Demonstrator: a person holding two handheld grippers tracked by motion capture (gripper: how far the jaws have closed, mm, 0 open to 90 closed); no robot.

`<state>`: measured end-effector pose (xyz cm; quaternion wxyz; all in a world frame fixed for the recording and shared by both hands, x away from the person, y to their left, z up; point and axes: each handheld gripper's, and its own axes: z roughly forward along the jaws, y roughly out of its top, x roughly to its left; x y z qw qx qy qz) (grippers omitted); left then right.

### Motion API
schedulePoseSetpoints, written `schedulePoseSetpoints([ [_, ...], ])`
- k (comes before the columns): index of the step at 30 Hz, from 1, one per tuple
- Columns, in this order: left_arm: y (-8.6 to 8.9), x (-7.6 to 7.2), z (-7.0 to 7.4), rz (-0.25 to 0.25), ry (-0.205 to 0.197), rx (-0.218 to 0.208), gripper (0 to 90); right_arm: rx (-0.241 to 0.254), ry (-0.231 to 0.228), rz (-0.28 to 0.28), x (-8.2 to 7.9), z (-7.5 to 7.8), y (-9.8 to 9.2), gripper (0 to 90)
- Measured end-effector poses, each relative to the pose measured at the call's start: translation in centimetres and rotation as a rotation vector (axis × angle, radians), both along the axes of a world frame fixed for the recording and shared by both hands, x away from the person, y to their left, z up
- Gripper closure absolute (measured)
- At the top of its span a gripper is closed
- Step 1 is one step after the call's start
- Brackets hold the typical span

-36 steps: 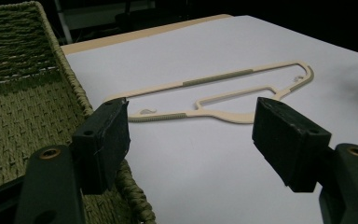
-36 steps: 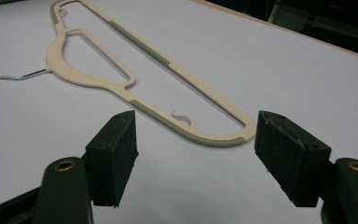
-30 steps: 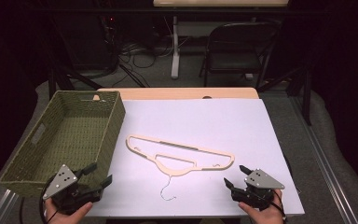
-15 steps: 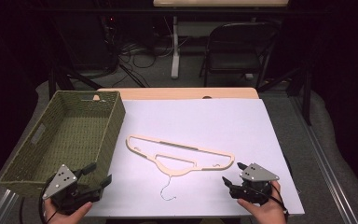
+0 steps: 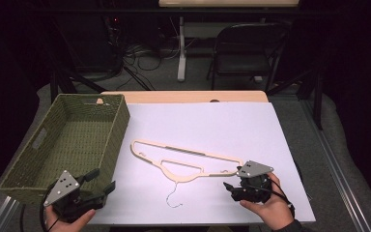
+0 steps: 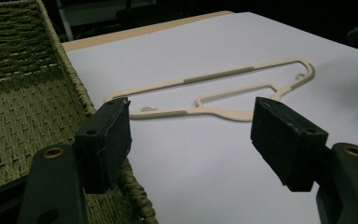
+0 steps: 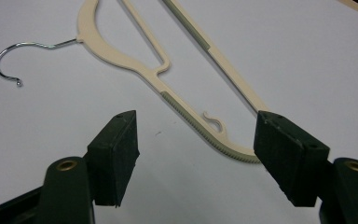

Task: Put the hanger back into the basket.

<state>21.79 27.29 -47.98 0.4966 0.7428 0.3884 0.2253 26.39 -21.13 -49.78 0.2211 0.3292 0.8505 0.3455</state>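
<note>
White sheet (image 5: 212, 130) bears the hanger (image 5: 183, 162); both tools released, the right tool (image 7: 196, 140) hiding its end.

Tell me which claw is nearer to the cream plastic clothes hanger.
Right. The right claw sits open beside the end of the cream plastic clothes hanger; the left claw hovers farther off, by the green woven basket.

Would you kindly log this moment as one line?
left gripper: open, beside basket | right gripper: open, at hanger end | hanger: flat, ungrasped

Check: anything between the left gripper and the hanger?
Nothing: bare white sheet between left gripper and hanger, seen in left gripper view.
</note>
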Motion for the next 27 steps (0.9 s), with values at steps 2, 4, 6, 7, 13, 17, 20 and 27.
schedulePoseSetpoints([
  [2, 0.0, 0.0, 0.0, 0.0, 0.002, 0.0, 28.8, -0.011, 0.003, 0.013, 0.3, 0.1, 0.1, 30.9],
  [4, -0.1, 0.0, 0.0, 0.002, 0.003, 0.001, 28.8, -0.036, 0.02, 0.026, 0.5, 0.4, 0.2, 32.4],
  [6, -0.1, 0.0, 0.0, -0.003, 0.003, 0.0, 28.8, -0.046, 0.02, 0.036, 0.9, 0.5, 0.3, 32.4],
  [7, -0.1, 0.0, 0.0, -0.004, 0.002, 0.002, 28.8, -0.064, 0.039, 0.043, 1.3, 0.7, 0.4, 32.4],
  [13, -0.1, 0.0, 0.0, -0.005, 0.004, 0.003, 28.8, -0.108, 0.08, 0.072, 2.5, 1.4, 0.8, 35.7],
  [17, -0.1, 0.0, 0.0, -0.004, 0.003, 0.002, 28.9, -0.122, 0.11, 0.066, 3.1, 1.6, 0.9, 36.8],
  [20, -0.1, 0.0, 0.0, -0.004, 0.004, 0.0, 28.9, -0.11, 0.101, 0.07, 3.6, 1.5, 1.1, 36.8],
  [27, -0.1, 0.0, 0.0, -0.005, 0.005, 0.002, 28.9, -0.138, 0.133, 0.096, 4.2, 1.5, 1.6, 37.5],
])
